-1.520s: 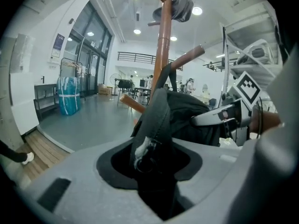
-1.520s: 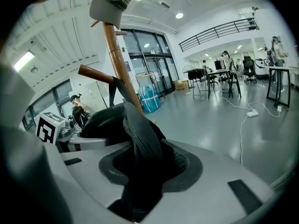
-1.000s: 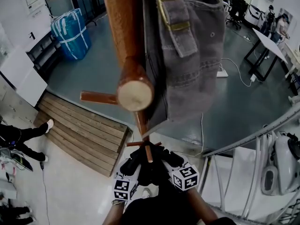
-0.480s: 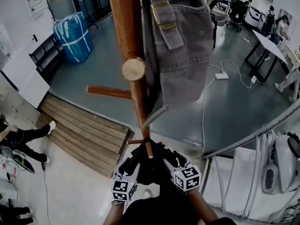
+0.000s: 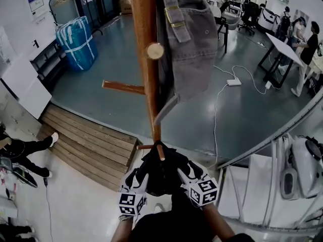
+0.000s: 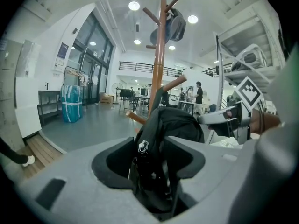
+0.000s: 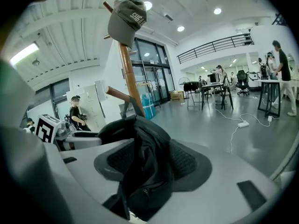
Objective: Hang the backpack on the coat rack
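A black backpack [image 5: 160,173] is bunched up at the foot of the wooden coat rack pole [image 5: 146,59], just under a short low peg [image 5: 160,153]. My left gripper [image 5: 145,171] grips its left side and my right gripper [image 5: 177,170] its right side. In the left gripper view, black fabric with a zip pull [image 6: 161,143] fills the gap between the pads of the left gripper [image 6: 154,167]. In the right gripper view, a fold of the backpack [image 7: 140,157] is likewise wedged in the right gripper [image 7: 145,167]. A grey cap [image 5: 192,49] hangs high on the rack.
A longer peg [image 5: 123,87] sticks out to the left. A wooden ramp [image 5: 88,140] lies at the left, with a blue wrapped bundle [image 5: 75,37] beyond it. A white cable and power strip [image 5: 233,82] lie on the floor. A metal railing [image 5: 262,150] runs at the right. People stand at desks far back.
Both grippers have lifted the backpack slightly up the pole toward the low peg. The head view has pulled back, so the cap and upper pegs look smaller.
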### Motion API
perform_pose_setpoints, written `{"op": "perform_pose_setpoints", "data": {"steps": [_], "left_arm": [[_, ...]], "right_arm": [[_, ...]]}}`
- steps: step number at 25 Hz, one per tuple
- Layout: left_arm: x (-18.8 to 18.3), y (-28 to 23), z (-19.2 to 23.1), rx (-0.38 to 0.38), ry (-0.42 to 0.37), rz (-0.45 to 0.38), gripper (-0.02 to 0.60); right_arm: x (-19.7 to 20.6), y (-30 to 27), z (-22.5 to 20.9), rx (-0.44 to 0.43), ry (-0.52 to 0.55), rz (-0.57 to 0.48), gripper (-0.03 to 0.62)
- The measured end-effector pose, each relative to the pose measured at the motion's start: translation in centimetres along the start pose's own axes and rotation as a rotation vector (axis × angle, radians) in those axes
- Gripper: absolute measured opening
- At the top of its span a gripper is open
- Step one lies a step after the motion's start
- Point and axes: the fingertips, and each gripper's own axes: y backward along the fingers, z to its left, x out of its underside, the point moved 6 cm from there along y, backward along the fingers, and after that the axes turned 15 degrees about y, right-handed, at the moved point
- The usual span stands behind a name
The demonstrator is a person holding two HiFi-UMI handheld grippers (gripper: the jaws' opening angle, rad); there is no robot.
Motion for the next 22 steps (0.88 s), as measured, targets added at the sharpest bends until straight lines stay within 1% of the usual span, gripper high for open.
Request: {"op": "perform_pose_setpoints", "data": {"steps": [4, 7, 13, 16, 18, 21, 22], "left_arm": [[-0.6, 2.1, -0.4, 0.029, 0.001, -0.032, 0.202], [-0.6, 4.0, -0.4, 0.045, 0.003, -0.046, 0.202], [0.2, 7.5, -0.1, 0.085, -0.009, -0.052, 0.202], [0.5, 9.1, -0.4, 0.109, -0.009, -0.057, 0.195], [0.6, 9.9, -0.9, 0.119, -0.005, -0.072, 0.175], [0.6, 11.2, -1.9, 0.125, -0.010, -0.111, 0.102], [0.6, 11.5, -2.2, 0.124, -0.012, -0.122, 0.079]], "right_arm": [[-0.9, 1.6, 1.7, 0.037, 0.008, -0.031, 0.209], [-0.9, 2.6, 3.6, 0.053, -0.002, -0.040, 0.209], [0.3, 4.9, 7.7, 0.080, -0.053, -0.037, 0.209], [0.8, 6.1, 9.3, 0.104, -0.082, -0.040, 0.186], [1.1, 7.0, 10.2, 0.110, -0.091, -0.035, 0.170], [1.4, 8.2, 11.2, 0.118, -0.089, -0.034, 0.135], [1.5, 8.6, 11.5, 0.123, -0.088, -0.035, 0.109]]}}
